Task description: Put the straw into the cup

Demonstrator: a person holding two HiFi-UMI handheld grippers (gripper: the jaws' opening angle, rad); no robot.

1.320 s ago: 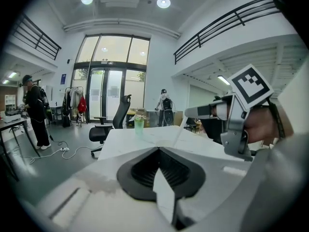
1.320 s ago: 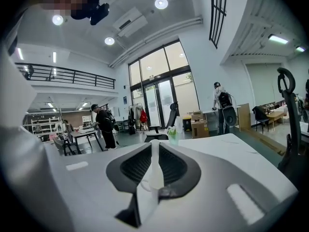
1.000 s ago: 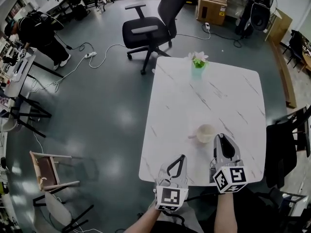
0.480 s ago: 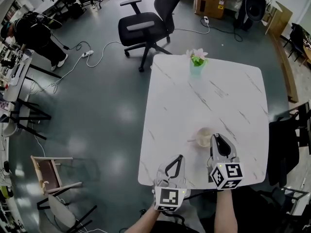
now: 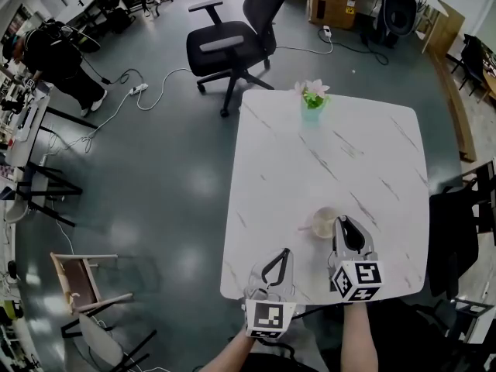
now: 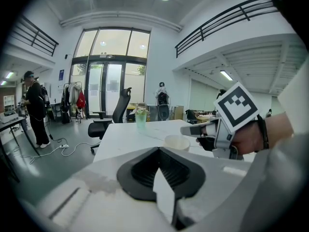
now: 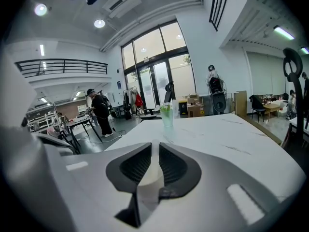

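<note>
A cream cup (image 5: 324,222) stands on the white marble table (image 5: 349,146), near its front edge. A short pinkish piece (image 5: 304,225) juts from the cup's left side; I cannot tell what it is. My right gripper (image 5: 346,222) hovers just right of the cup, its tips level with the rim. In the right gripper view its jaws (image 7: 153,146) stand nearly together with a pale cream strip pinched between them, which looks like the straw. My left gripper (image 5: 280,253) rests lower left of the cup, shut and empty. It sees the cup (image 6: 176,142) and the right gripper (image 6: 183,128).
A green vase with a flower (image 5: 313,99) stands at the table's far edge. Beyond it is a black office chair (image 5: 229,45). A dark chair (image 5: 453,246) stands by the table's right side and a folding chair (image 5: 77,285) on the floor at left. A person (image 5: 58,53) stands far left.
The right gripper has sunk toward the table beside the cup. The left gripper has hardly moved.
</note>
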